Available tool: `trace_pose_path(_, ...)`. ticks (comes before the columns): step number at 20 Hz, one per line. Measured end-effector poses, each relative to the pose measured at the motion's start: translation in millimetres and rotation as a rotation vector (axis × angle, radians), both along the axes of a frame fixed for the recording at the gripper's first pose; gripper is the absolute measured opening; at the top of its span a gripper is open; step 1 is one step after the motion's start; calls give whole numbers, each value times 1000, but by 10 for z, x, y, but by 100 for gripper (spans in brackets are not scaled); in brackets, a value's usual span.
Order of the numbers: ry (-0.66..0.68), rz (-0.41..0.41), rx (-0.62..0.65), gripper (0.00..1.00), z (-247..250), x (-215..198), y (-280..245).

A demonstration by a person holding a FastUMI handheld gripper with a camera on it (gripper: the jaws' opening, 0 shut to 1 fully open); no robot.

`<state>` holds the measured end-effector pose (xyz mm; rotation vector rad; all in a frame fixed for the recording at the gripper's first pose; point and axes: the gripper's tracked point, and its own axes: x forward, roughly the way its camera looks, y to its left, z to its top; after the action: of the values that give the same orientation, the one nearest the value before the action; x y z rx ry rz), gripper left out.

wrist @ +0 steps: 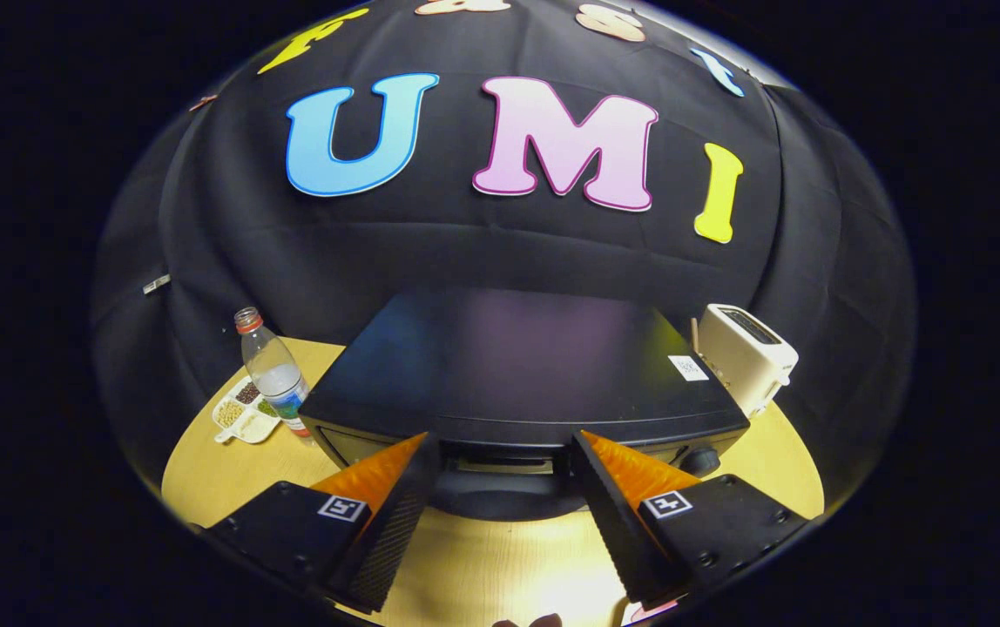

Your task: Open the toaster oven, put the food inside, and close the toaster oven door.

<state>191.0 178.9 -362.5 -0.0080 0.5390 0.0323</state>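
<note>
While I hold the gripper (504, 453) just above and in front of the toaster oven (517, 374), its fingers are spread wide and pinch nothing; the tips sit either side of the oven's upper front edge, about where the door handle (500, 466) runs. From here I look down on the oven's flat black top, and its long axis runs across my line of sight, left to right, with the front face turned toward me. I see the door closed, its dark front curving down below the handle onto the wooden table (500, 566). A round knob (699, 460) shows at the front's right end, just beyond the right finger.

Bare tabletop lies between the fingers and toward me, so I have open room on this side of the door. The table's curved edge runs close on both sides.

Left of the oven stands a clear plastic bottle (273, 370), upright, with a red cap, near the oven's left corner. Beside it, farther left, lies a small white divided dish (243, 416) holding grains or seeds. Right of the oven, near its rear corner, stands a white pop-up toaster (744, 353). A small white sticker (688, 368) sits on the oven's top at the right.
</note>
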Motion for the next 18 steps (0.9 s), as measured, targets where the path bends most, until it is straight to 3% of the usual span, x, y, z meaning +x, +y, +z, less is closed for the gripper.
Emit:
trace_pose_path(2,18,-29,44,99,-93,-245,-29)
trace_pose_path(9,125,8,-5,100,-636,-1077,-58)
trace_pose_path(14,267,23,-16,98,-1100,-1376,-102)
trace_pose_path(18,320,35,-10,99,-1171,-1510,-158)
